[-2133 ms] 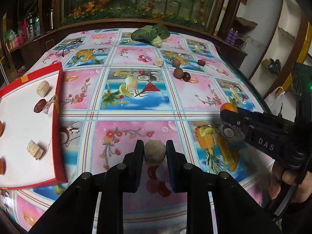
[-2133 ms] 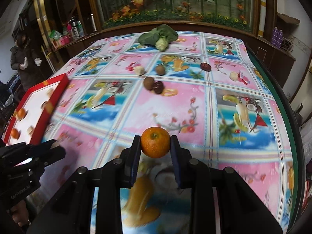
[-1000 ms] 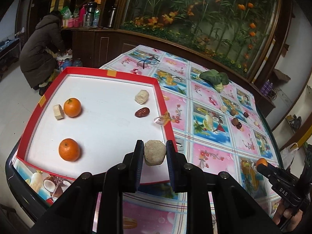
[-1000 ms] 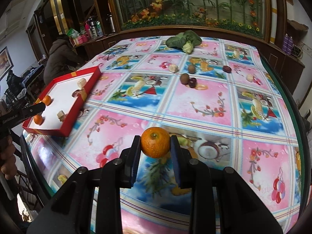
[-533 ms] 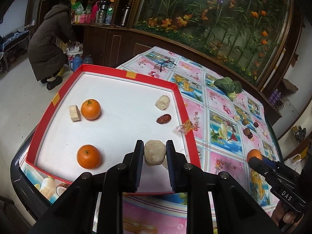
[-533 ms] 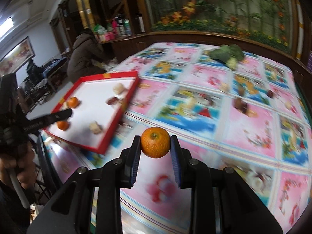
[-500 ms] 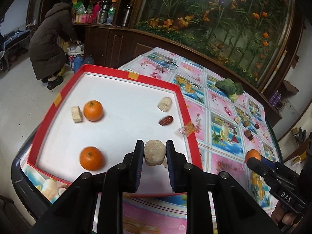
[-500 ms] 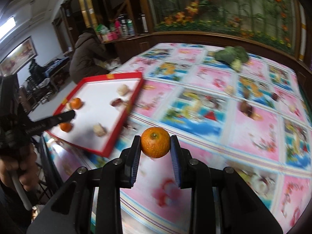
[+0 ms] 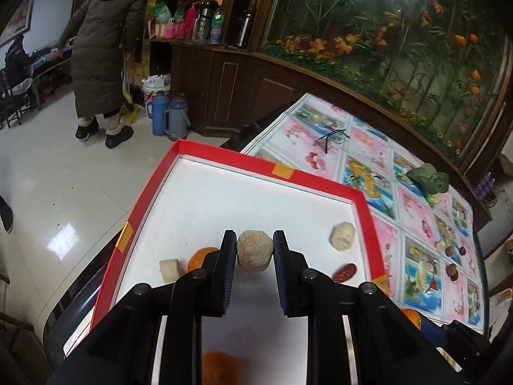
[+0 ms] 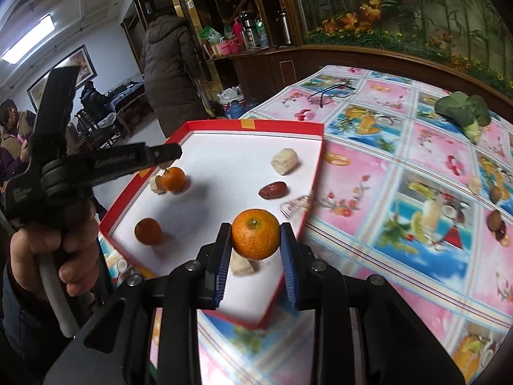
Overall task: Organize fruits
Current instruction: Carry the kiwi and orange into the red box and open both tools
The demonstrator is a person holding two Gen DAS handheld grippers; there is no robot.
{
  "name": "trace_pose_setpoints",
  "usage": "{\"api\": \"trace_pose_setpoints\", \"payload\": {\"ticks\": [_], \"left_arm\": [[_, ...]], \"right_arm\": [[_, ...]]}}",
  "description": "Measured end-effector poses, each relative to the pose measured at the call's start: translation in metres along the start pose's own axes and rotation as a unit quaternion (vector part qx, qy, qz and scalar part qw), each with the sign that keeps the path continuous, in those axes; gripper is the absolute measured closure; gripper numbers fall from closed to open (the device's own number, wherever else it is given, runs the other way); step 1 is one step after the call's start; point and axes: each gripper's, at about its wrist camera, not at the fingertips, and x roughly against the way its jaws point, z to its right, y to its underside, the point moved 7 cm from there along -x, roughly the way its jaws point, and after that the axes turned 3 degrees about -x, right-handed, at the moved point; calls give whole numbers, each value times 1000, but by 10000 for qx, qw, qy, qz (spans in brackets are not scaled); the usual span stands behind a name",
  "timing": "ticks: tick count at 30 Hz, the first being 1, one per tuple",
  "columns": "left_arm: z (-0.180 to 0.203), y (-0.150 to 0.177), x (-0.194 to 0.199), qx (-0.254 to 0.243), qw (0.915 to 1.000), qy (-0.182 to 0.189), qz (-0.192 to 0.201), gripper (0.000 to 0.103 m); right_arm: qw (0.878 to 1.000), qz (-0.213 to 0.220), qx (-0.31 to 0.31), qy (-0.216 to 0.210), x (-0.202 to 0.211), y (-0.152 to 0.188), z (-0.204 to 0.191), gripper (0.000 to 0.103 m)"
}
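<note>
tan lump (image 9: 255, 251) clamped in left claw (image 9: 255, 255), orange (image 10: 255, 234) in right claw (image 10: 255, 239)

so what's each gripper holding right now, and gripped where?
Left gripper pinches a tan, rough-skinned round fruit across its sides. Right gripper pinches an orange across its sides, stem end facing the camera. Both are over the red tray.

The shallow red-rimmed cardboard tray (image 10: 315, 173) lies at the left edge of the table with the fruit-print plastic cloth (image 10: 400, 147). In the tray, a dark red date (image 10: 273, 190) lies near its right rim, a pale ridged chunk (image 10: 285, 161) behind it, and two round oranges (image 10: 173, 179) along the left rim.
</note>
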Motion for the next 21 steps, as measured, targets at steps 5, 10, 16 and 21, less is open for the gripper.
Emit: {"api": "trace_pose_setpoints", "payload": {"ticks": [5, 10, 16, 21], "left_arm": [[-3, 1, -11, -49, 9998, -188, -77, 81], [-5, 2, -16, -128, 9994, -293, -131, 81], [-9, 2, -21, -102, 9988, -440, -170, 81], [-10, 0, -19, -108, 9984, -544, -145, 54]], "right_arm": [[9999, -114, 60, 38, -20, -4, -3, 71], [9996, -207, 61, 162, -33, -4, 1, 71], [9990, -351, -24, 269, -47, -3, 9, 69], [9989, -361, 22, 308, -46, -3, 6, 64]]}}
